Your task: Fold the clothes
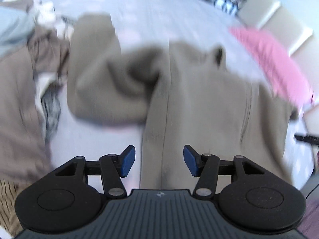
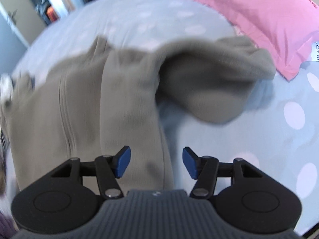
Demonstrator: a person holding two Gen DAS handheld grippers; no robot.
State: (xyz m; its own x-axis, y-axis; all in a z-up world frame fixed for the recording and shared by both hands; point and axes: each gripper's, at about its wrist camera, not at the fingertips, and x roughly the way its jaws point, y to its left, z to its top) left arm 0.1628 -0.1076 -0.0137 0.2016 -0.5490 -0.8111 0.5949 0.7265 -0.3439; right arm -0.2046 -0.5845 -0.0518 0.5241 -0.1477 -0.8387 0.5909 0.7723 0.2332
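Left gripper (image 1: pixel 159 160) and right gripper (image 2: pixel 156 162) both hang released, nothing between pads, over the near hem of the taupe garment (image 1: pixel 191 103) spread mid-bed (image 2: pixel 249 139), sleeves flopped inward, probably mid-fold, pink pillow (image 2: pixel 259 20) at far edge.

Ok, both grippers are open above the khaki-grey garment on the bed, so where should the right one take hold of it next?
Probably the rumpled sleeve end of the khaki-grey garment, lying toward the pink pillow. It bunches up off the dotted blue bedsheet, giving the pads a raised fold. Bring the right gripper down from above on the bare-sheet side. Blur hides the exact cuff edge.
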